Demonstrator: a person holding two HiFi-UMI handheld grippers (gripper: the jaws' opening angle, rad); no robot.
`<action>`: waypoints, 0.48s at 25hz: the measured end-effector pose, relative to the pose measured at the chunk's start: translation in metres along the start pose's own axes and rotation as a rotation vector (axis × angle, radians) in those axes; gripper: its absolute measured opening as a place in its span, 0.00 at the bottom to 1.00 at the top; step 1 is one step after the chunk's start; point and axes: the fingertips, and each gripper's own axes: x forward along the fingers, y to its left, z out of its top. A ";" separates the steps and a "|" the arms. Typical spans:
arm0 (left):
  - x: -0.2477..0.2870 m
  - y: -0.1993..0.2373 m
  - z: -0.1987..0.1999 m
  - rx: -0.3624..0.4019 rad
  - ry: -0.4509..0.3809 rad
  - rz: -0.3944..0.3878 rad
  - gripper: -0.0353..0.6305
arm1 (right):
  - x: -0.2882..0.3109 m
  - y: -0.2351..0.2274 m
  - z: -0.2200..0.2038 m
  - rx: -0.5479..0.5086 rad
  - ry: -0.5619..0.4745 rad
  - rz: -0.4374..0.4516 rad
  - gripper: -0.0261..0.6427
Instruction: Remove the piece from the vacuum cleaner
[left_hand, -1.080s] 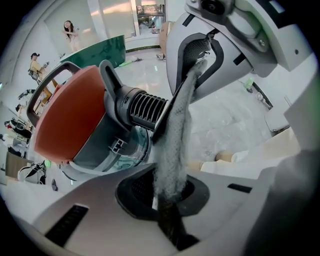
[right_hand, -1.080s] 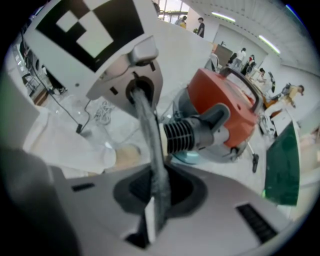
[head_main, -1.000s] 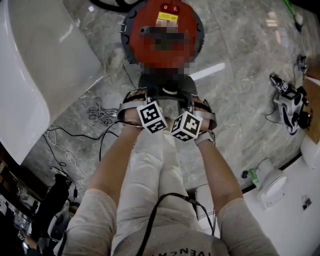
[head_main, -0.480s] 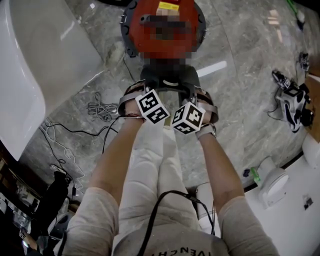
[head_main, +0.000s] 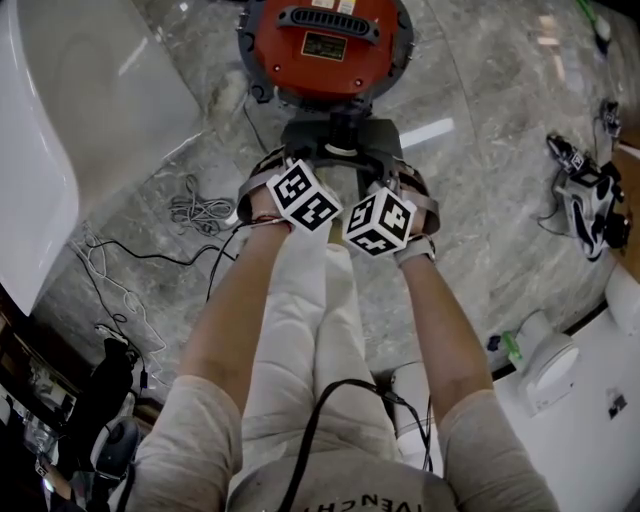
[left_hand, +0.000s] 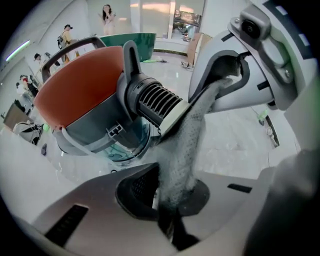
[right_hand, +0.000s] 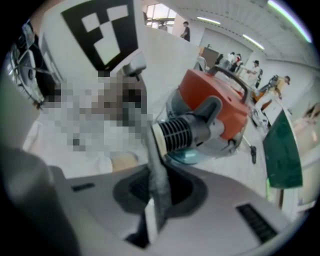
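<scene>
- Head view is showing the left claw (head_main: 282, 170) and right claw (head_main: 395, 178) sitting side by side, both at the near edge of the dark piece (head_main: 335, 140).
- The piece is lying just ahead of both claws, between them and the red vacuum (head_main: 325, 45), which is standing farther ahead on the floor.
- Left gripper view is showing the left claw (left_hand: 172, 220) with its jaws pressing together on the thin grey piece (left_hand: 187, 145), seen edge-on between them.
- From those jaws the piece is rising past the cream ring (left_hand: 172, 119) on the vacuum's (left_hand: 85, 95) ribbed socket (left_hand: 152, 102), up toward the right claw (left_hand: 250, 65) to the upper right.
- Right gripper view is showing the right claw (right_hand: 150, 220) likewise clamping the piece (right_hand: 159, 180), jaws nearly together with only the thin edge between them.
- There the piece is running straight ahead to the cream ring (right_hand: 159, 137) of the socket (right_hand: 177, 132); whether the two are joined cannot be told.
- Cables (head_main: 195, 212) are lying on the floor to the left of the left claw.
</scene>
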 end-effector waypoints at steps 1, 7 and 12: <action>0.000 0.001 0.001 -0.022 -0.002 -0.001 0.10 | -0.001 -0.001 0.000 0.023 -0.003 -0.001 0.10; -0.007 0.002 -0.002 0.023 -0.017 0.049 0.10 | -0.008 0.009 0.002 0.019 -0.011 -0.019 0.10; -0.015 -0.005 -0.017 0.024 -0.010 0.054 0.10 | -0.014 0.024 0.000 -0.032 -0.020 -0.010 0.10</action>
